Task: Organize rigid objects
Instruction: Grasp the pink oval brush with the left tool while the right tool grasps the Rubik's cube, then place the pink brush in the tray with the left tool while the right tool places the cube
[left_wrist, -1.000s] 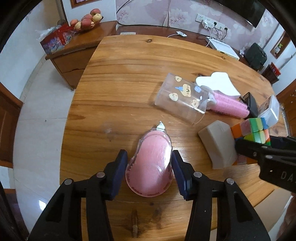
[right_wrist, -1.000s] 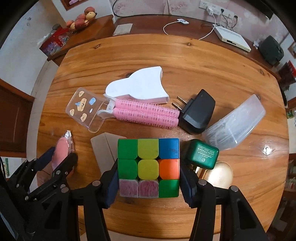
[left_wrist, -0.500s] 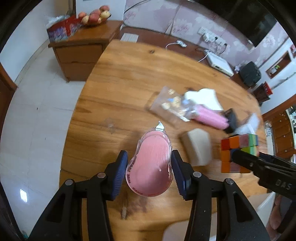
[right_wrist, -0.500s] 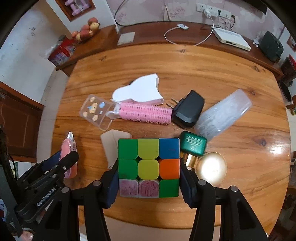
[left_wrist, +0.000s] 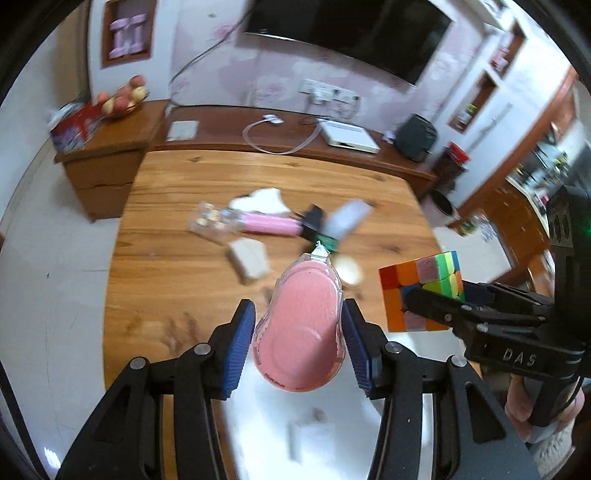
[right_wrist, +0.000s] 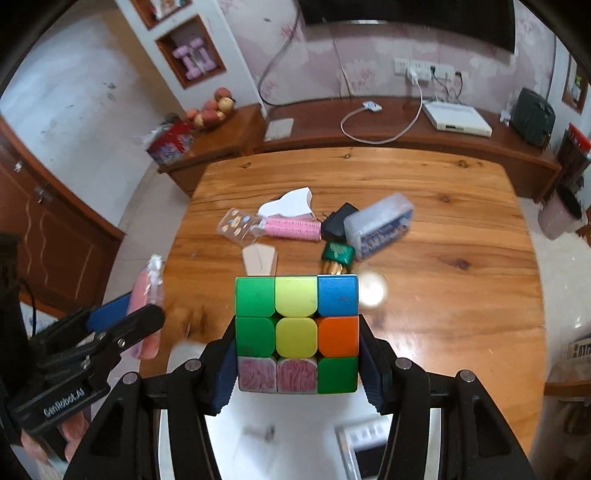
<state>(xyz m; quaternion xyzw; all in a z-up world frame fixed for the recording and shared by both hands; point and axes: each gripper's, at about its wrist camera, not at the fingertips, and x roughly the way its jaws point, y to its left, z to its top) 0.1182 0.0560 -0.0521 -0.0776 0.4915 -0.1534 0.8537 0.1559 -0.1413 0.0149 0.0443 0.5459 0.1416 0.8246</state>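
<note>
Two grippers are hanging above the near edge of the wooden table (right_wrist: 424, 229), each one carrying something. Nearest in the left wrist view, the left gripper (left_wrist: 297, 341) is clamping its blue pads on the sides of a pink correction-tape dispenser (left_wrist: 301, 328) with a clear shell, its tip pointing away toward the far side. Just to its right, the right gripper (right_wrist: 296, 352) is squeezing a colour cube (right_wrist: 296, 332) between its pads, with green, yellow, blue and orange squares facing the camera and two worn pinkish ones along the bottom row. Both held things are hovering clear of the tabletop.

Farther out, the remaining items are lying bunched near the table's middle: a beige block (right_wrist: 259, 259) nearest, a green-capped item (right_wrist: 338, 253) to its right, then a clear sticker-covered case (right_wrist: 238, 225), pink hair rollers (right_wrist: 293, 228), a black plug adapter (right_wrist: 337, 221) and a translucent box (right_wrist: 380, 223). A white cut-out shape (right_wrist: 290, 205) is lying just beyond the rollers. A sideboard (right_wrist: 369, 136) is standing against the far wall.
</note>
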